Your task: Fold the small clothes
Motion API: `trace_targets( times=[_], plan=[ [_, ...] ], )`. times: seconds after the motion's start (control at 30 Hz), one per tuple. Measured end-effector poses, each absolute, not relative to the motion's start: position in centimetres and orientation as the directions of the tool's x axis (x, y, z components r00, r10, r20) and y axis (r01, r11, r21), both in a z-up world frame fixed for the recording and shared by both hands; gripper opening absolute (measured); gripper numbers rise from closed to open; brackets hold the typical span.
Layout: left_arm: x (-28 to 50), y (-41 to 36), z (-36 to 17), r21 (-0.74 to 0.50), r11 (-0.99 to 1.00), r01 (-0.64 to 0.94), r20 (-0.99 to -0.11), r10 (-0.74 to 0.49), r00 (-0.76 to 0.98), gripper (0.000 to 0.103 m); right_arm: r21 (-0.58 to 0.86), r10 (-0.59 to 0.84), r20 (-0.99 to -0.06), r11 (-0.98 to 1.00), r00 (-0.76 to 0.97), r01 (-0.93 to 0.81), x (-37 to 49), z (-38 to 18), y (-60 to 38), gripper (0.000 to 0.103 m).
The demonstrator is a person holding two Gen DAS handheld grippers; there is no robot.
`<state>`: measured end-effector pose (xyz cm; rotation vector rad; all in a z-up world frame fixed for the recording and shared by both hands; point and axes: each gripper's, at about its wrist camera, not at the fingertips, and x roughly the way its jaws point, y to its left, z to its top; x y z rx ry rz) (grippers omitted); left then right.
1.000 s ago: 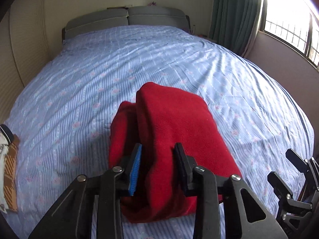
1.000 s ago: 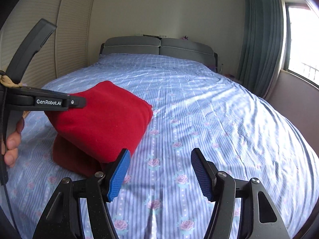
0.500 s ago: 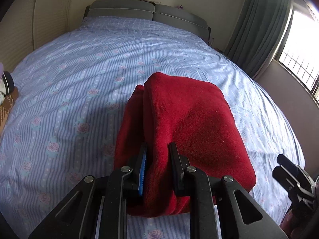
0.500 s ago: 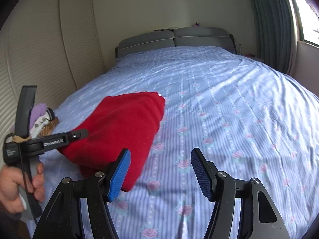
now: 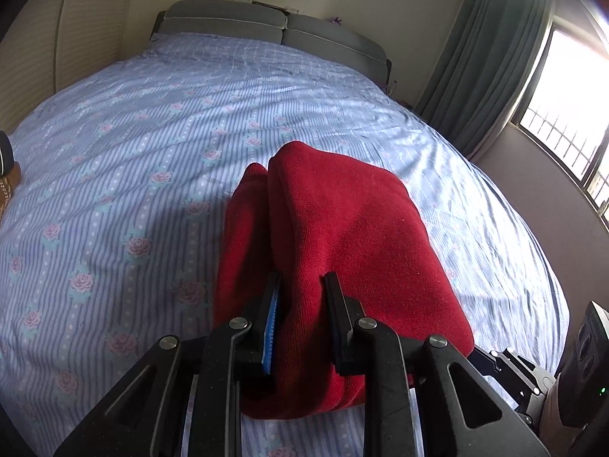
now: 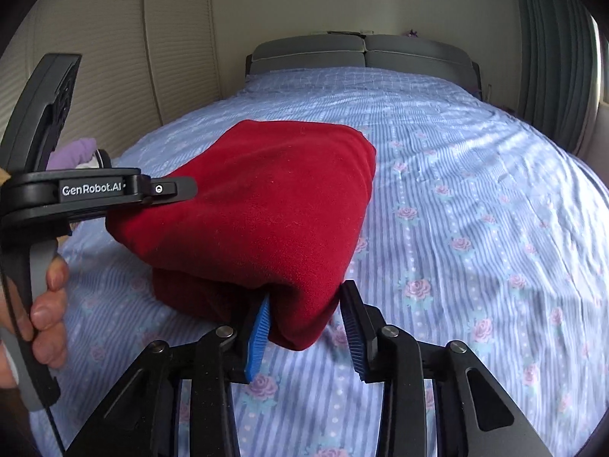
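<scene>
A folded red garment (image 5: pixel 354 251) lies bunched on the blue flowered bed sheet (image 5: pixel 133 160). My left gripper (image 5: pixel 302 316) is shut on its near edge and holds the top layers raised. In the right wrist view the garment (image 6: pixel 266 205) fills the middle, with the left gripper's body (image 6: pixel 95 190) clamped on its left side. My right gripper (image 6: pixel 306 327) is open, its jaws standing on either side of the garment's near right corner, with a gap at the right pad.
The bed's grey headboard (image 5: pixel 266 34) is at the far end. Green curtains (image 5: pixel 483 61) and a window (image 5: pixel 571 114) are on the right. Other clothes, purple and white (image 6: pixel 80 152), lie at the bed's left edge by the ribbed wall.
My right gripper has moved forward to the garment's corner and narrowed around it. My left gripper has stayed clamped while the garment has been lifted a little.
</scene>
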<state>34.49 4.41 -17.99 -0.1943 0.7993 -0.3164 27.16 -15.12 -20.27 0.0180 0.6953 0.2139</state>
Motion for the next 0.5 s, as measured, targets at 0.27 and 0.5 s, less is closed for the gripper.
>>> trace_targets(
  times=[0.27, 0.5],
  plan=[
    [34.0, 3.8, -21.1, -0.253, 0.947, 0.199, -0.670, -0.319, 0.670, 0.030, 0.296, 0.294, -0.690, 0.949, 0.662, -0.113, 28.2, -24.3, -18.6, 0.030],
    [32.4, 3.3, -17.3, -0.247, 0.947, 0.206, -0.623, -0.318, 0.715, 0.031, 0.288, 0.327, -0.673, 0.942, 0.664, -0.172, 26.4, -22.4, -18.3, 0.036]
  ],
)
